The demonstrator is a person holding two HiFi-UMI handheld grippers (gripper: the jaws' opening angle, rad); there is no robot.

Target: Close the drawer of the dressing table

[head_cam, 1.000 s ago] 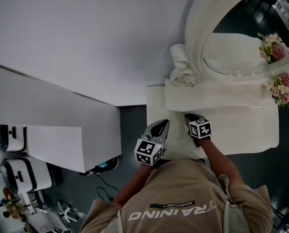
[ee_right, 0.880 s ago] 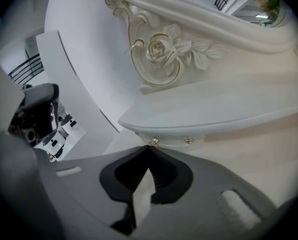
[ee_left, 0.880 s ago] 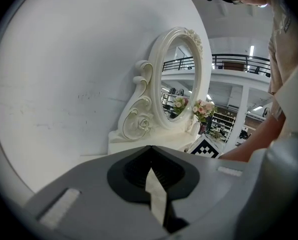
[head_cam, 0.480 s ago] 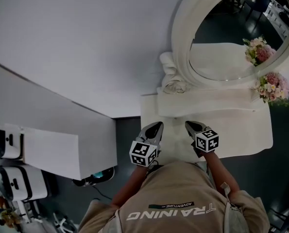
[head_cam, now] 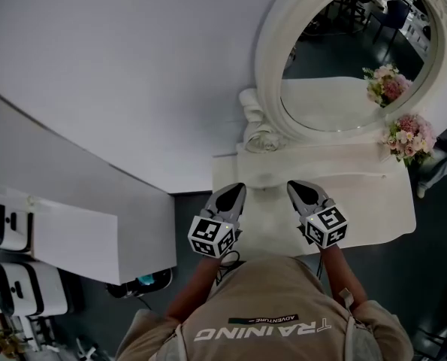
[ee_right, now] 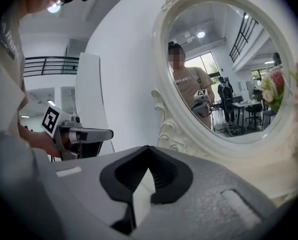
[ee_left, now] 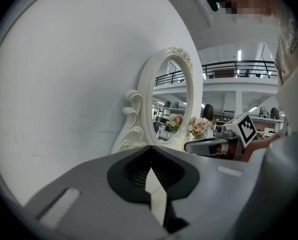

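The white dressing table (head_cam: 373,201) stands against the wall under its oval mirror (head_cam: 343,74). Its drawer does not show in any view; the table top and my body hide the front. My left gripper (head_cam: 236,189) hovers over the top's front left part, jaws shut with nothing between them. My right gripper (head_cam: 295,186) hangs beside it, a hand's width to the right, also shut and empty. From the left gripper view, the left gripper (ee_left: 150,147) points toward the mirror frame (ee_left: 138,114). From the right gripper view, the right gripper (ee_right: 147,147) points at the frame's carved base (ee_right: 174,134).
Pink flowers (head_cam: 407,135) stand at the table's back right corner. A white counter (head_cam: 73,239) juts out at the left, with dark floor (head_cam: 185,216) between it and the table. A grey wall (head_cam: 118,66) rises behind.
The head view has shifted, so the mirror and table sit higher and further left in frame. Both grippers stay shut over the table's front and have drawn slightly apart.
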